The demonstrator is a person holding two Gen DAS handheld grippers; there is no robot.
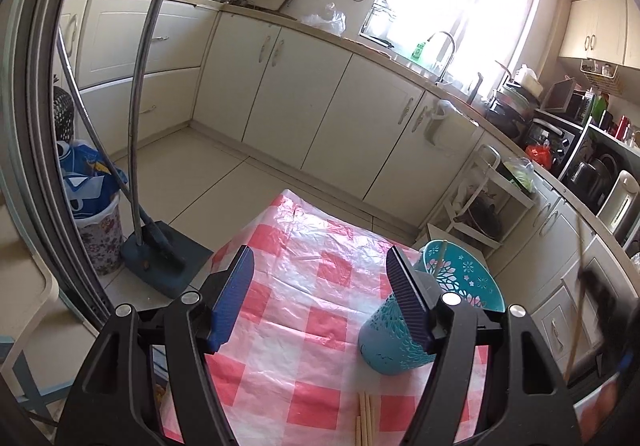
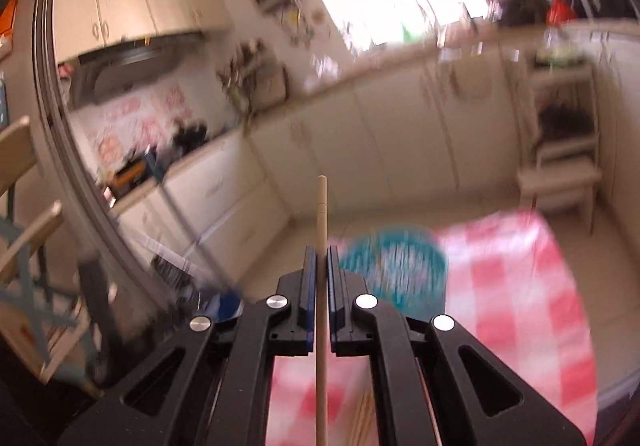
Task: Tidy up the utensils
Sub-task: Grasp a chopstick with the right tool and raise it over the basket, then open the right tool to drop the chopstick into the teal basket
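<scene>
Pink-checked tablecloth covers the table amid cream kitchen cabinets.

Left gripper spread wide; right gripper clamped nearly closed.

— What do you have on the right wrist view?

— My right tongs are closed tight on a single pale chopstick. It runs straight up between the blue pads and sticks out past their tips.

— And behind it?

— Everything there is smeared by blur. I can make out a teal holder just right of the tongs, on the table with its pink checked cover. More pale sticks lie low on the cover.
</scene>
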